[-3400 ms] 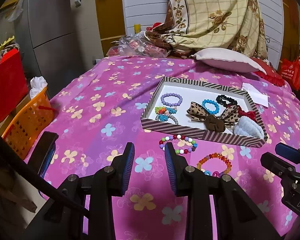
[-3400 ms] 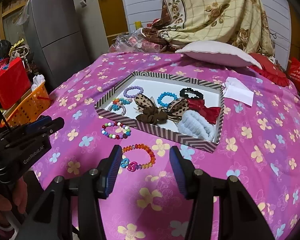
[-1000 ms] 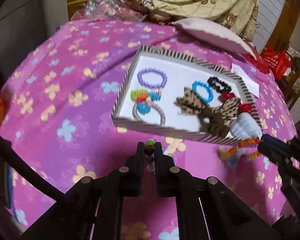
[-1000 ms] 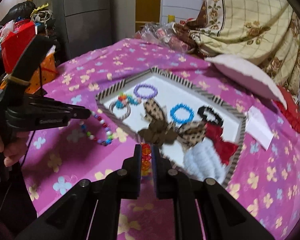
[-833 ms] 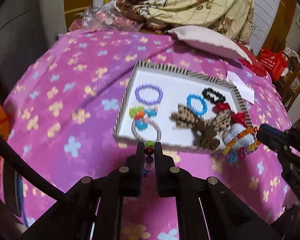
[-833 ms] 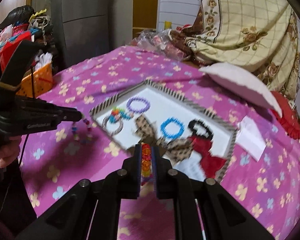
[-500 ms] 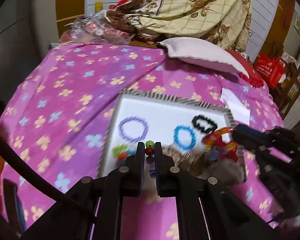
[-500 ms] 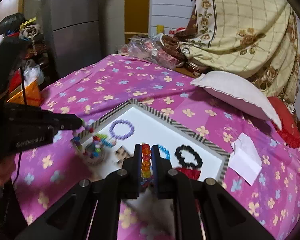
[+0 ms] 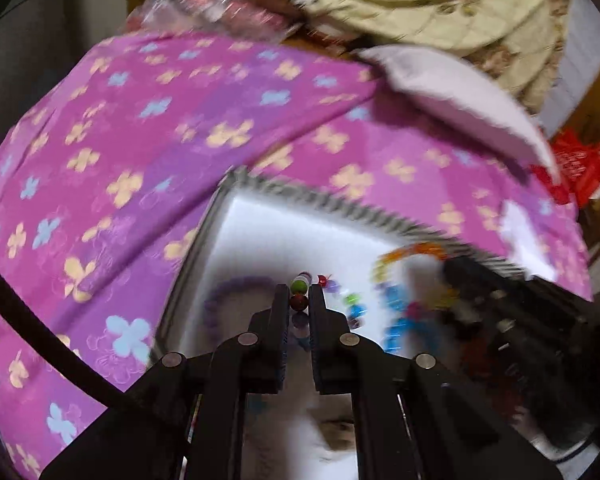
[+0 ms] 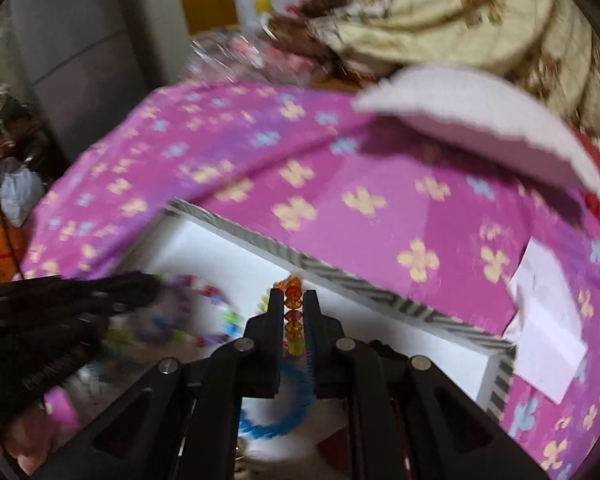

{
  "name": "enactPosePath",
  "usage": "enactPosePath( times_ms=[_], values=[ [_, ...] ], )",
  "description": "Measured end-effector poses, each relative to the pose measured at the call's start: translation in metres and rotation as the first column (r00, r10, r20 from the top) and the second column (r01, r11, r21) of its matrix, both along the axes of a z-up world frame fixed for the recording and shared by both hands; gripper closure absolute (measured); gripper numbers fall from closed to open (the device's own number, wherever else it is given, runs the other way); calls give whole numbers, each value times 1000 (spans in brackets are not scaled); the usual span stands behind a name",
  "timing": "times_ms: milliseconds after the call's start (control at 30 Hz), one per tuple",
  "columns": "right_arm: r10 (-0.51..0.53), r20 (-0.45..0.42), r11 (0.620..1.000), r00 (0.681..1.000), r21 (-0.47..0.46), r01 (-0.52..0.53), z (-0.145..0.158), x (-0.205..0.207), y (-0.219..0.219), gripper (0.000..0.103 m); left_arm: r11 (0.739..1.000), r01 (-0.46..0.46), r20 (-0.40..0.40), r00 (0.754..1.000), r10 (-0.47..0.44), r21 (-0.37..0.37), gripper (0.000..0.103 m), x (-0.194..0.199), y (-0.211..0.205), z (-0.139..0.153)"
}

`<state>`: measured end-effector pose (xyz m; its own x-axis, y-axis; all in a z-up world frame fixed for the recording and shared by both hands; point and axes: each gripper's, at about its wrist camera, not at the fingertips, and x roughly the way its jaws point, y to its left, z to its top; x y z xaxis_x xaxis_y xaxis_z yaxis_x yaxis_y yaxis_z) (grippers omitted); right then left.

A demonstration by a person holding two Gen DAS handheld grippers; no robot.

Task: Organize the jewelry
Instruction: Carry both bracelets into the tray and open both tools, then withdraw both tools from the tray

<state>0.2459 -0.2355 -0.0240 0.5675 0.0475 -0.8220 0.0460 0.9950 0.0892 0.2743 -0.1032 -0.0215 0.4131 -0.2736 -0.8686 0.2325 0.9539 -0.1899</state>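
Beaded bracelet [image 9: 300, 294] clenched in left claw [image 9: 299, 300] | amber bracelet [image 10: 293, 312] clenched in right claw [image 10: 293, 304] | both hang over white tray [image 9: 284, 236], floor directly below | release point: downward.

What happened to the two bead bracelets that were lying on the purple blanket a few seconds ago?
Both got picked up. The left hand-held gripper closed on the multicolored bracelet, the right hand-held gripper on the orange bracelet, and both carried them forward over the striped tray. The tray, the blue bracelet inside it and the pillow stayed put.
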Motion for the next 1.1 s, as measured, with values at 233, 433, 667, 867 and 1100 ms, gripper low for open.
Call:
enactPosePath(
  times_ms=[233,433,667,867,1100],
  values=[
    [-47,-23,999,999,2,47,-12,-4,-13,87,996,4,4,1000,-5,85,93,-7,1,-24],
    [-51,24,999,998,13,51,6,-37,-14,71,990,20,84,996,-31,139,85,-30,3,-5],
    [-58,106,998,993,29,55,28,-98,-1,57,984,2,183,982,-34,176,85,-72,16,21],
    [-87,183,996,979,35,82,47,-154,20,47,990,-15,239,971,-19,139,85,-115,30,42],
    [-128,234,992,964,13,128,58,-199,39,41,991,-38,286,958,1,124,85,-158,42,54]
  ],
)
